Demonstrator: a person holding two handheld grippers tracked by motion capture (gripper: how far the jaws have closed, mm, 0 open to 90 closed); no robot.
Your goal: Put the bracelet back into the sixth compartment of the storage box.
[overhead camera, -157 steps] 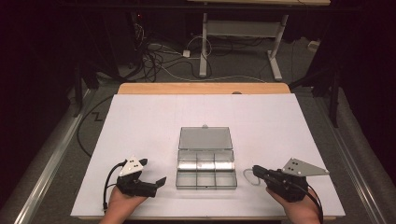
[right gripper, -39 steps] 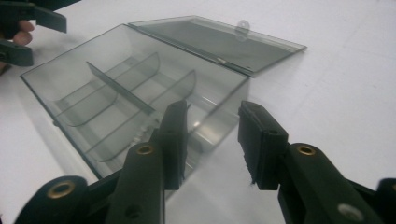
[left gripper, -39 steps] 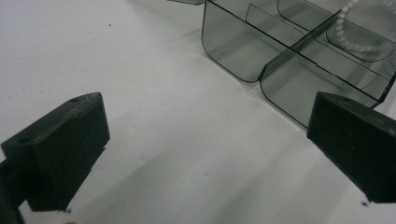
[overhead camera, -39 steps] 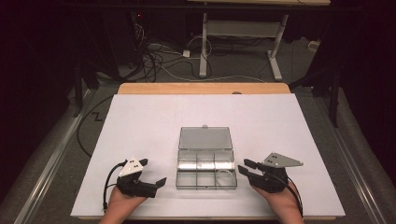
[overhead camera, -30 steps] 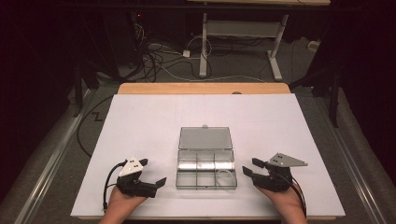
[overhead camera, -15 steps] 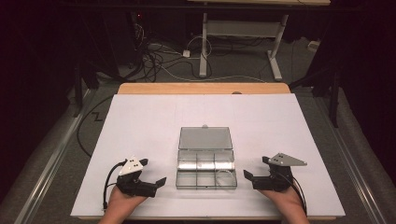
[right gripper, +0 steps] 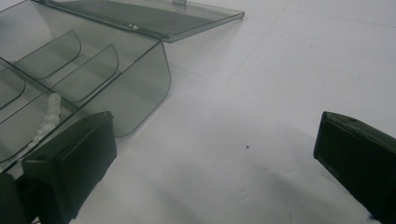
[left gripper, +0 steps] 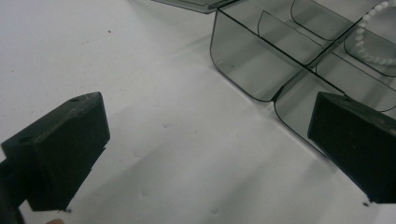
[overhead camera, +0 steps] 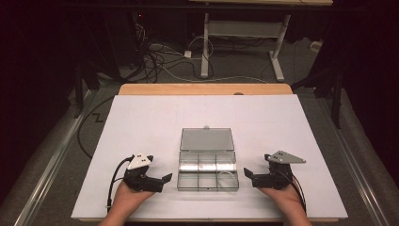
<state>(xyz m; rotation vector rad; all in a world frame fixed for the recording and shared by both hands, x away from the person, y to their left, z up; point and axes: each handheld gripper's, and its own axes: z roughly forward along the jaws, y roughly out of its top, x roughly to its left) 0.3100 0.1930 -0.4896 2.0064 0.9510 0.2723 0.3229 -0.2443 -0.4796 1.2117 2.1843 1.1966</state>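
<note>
The right tool rests low on the white bench, just right of the clear compartment box, and its jaws have just been opening: they now stand spread wide with nothing between them. In the right gripper view only bare bench surface lies between the two black jaws, and the near jaw sits close beside the box's rounded corner wall without clearly touching it.

The left tool lies on the bench just left of the box, jaws also parted wide and released, gripping nothing. In the left gripper view one jaw stands just in front of the box's near corner; whether it grazes the wall is hard to tell.

The box sits in the middle of the bench toward the near edge, its hinged lid thrown open and lying flat on the far side. A string of white beads, probably a bracelet, lies curled in the near right compartment, clear of both tools.

Each tool is held by a hand coming in from the near edge.
</note>
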